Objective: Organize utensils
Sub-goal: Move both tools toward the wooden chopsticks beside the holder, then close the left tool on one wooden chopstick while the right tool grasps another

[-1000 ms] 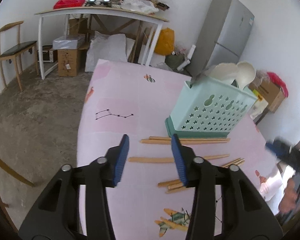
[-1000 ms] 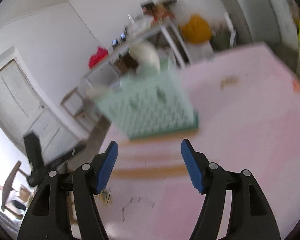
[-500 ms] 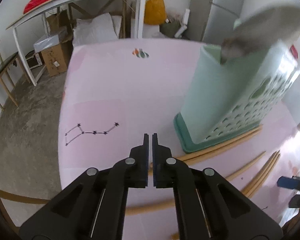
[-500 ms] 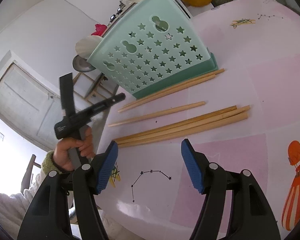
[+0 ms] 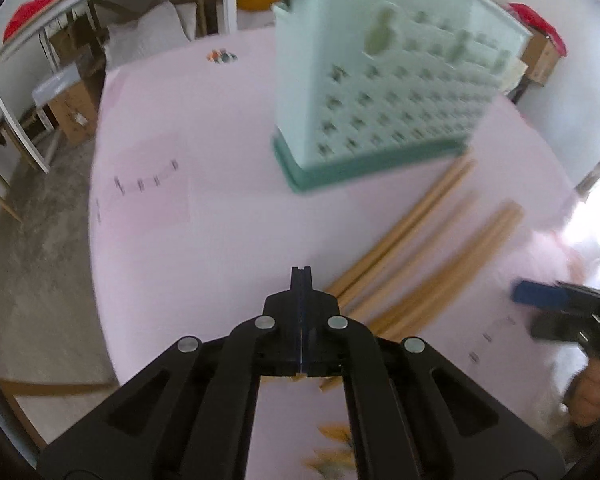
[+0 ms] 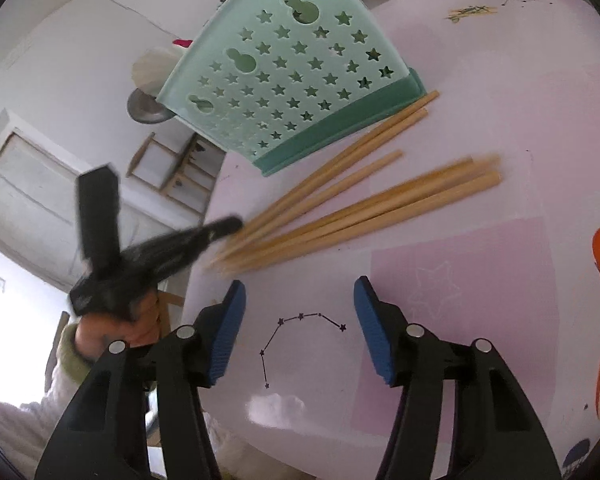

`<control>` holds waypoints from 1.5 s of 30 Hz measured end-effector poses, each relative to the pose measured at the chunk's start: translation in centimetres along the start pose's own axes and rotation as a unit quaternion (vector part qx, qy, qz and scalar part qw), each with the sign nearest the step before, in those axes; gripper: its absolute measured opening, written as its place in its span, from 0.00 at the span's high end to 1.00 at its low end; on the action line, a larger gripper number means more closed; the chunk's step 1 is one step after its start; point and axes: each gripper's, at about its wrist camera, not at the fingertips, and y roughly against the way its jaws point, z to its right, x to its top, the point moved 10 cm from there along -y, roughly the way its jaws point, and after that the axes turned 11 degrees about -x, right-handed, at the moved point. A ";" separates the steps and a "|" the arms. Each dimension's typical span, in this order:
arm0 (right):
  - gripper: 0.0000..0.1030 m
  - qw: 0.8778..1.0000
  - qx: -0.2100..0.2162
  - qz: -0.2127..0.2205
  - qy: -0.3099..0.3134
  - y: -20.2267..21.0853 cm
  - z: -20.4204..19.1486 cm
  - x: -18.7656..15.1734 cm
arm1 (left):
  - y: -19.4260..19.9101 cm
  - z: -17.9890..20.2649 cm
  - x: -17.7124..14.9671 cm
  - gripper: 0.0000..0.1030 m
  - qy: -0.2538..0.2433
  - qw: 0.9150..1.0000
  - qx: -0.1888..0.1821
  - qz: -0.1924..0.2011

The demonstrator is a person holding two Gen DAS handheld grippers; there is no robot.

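Note:
Several wooden chopsticks [image 6: 352,196] lie on the pink tablecloth [image 6: 500,92] in front of a mint green holder [image 6: 292,76] with star holes; they also show in the left wrist view [image 5: 424,256], below the holder [image 5: 384,92]. My left gripper [image 5: 301,274] is shut and empty, its tip at the near ends of the chopsticks; it also shows in the right wrist view [image 6: 216,230]. My right gripper [image 6: 298,320] is open and empty, just short of the chopsticks, and shows blurred in the left wrist view [image 5: 540,294].
White spoons [image 6: 152,68] and a metal ladle [image 6: 144,110] stick out of the holder. The table edge [image 5: 96,280] drops to a concrete floor on the left. A white bench [image 5: 20,60] with boxes stands at the back.
My left gripper has closed from open and moved right, down to the chopstick ends. My right gripper has stayed open and drawn nearer the chopsticks.

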 end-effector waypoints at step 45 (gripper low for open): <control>0.87 0.975 -0.197 0.009 0.102 2.0 4.9 1.2 | -1.0 13.2 -2.9 0.85 -0.003 0.991 -0.114 0.064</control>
